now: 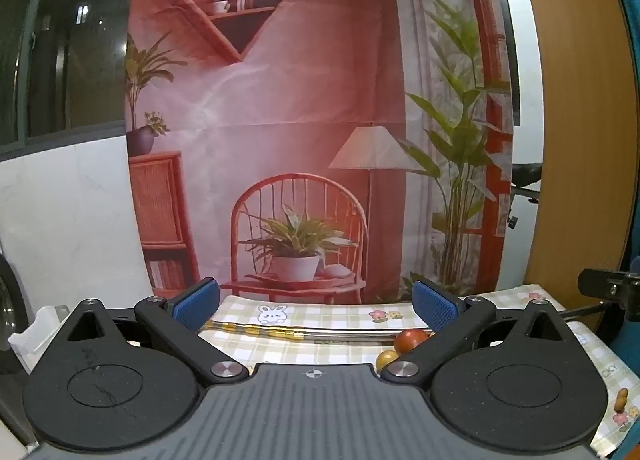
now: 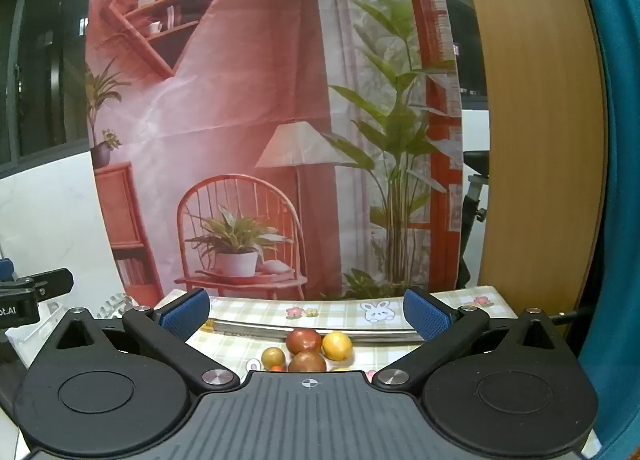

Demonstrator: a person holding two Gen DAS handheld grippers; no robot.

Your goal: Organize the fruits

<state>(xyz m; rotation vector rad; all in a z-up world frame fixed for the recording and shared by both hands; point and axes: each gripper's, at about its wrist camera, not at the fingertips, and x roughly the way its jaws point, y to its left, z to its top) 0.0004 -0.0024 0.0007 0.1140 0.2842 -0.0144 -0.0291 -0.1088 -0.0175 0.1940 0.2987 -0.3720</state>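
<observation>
Clustered on the green-and-cream checked tablecloth [image 2: 256, 314]: dark red round fruit [image 2: 303, 341] touching yellow round fruit [image 2: 337, 345], small olive-yellow fruit [image 2: 273, 357] and a brownish-red fruit [image 2: 307, 362] nearer; no long axis discernible. Behind, long silvery metal bar [image 2: 360, 331] lying left-right. Left gripper [image 1: 316, 306] and right gripper [image 2: 306, 310] both spread wide, gripping nothing.

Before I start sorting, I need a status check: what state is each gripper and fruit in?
left gripper: open, empty, above the table.
right gripper: open, empty.
red fruit: loose on the tablecloth, ungrasped.
yellow fruit: loose beside it.
small olive fruit: loose.
dark red fruit: loose, partly hidden.
</observation>
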